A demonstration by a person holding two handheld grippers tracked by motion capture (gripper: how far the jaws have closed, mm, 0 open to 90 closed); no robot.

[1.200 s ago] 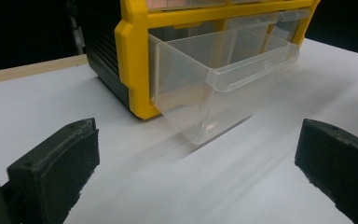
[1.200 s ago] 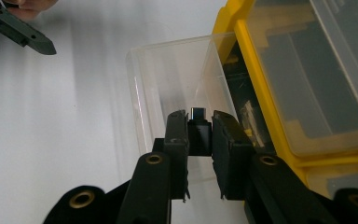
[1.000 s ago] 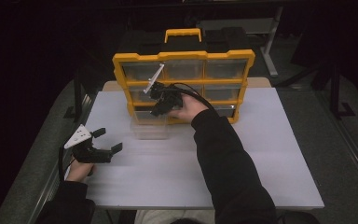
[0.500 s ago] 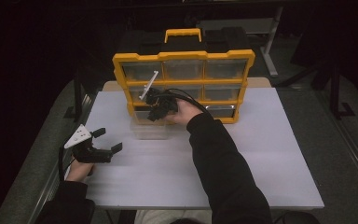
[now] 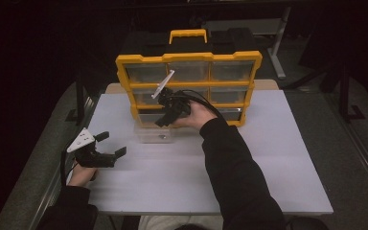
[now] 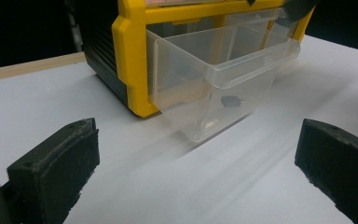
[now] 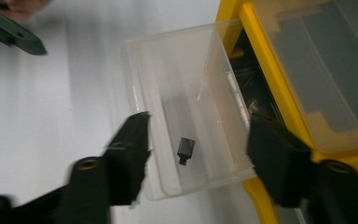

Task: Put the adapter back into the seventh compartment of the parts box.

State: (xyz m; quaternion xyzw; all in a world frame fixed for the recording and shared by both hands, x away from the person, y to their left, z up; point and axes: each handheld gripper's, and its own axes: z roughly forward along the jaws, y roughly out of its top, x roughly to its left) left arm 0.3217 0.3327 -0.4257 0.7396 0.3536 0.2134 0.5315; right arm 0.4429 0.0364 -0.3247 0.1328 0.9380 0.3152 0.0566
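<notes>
Your right gripper (image 7: 193,158), jaws spread, has dropped over the pulled-out drawer (image 7: 186,107) holding a small black part (image 7: 185,150); left gripper (image 5: 106,147) idles spread.

One yellow organizer (image 5: 188,60) stands on the one table (image 5: 268,163), holding nine clear drawers in three rows, with one drawer (image 5: 154,134) pulled out at its bottom left containing one small black part (image 7: 185,150).

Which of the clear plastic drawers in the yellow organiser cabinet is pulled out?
The bottom-left clear plastic drawer: it juts forward over the white table, holding a small black part. The others sit flush in the yellow organiser cabinet.
</notes>
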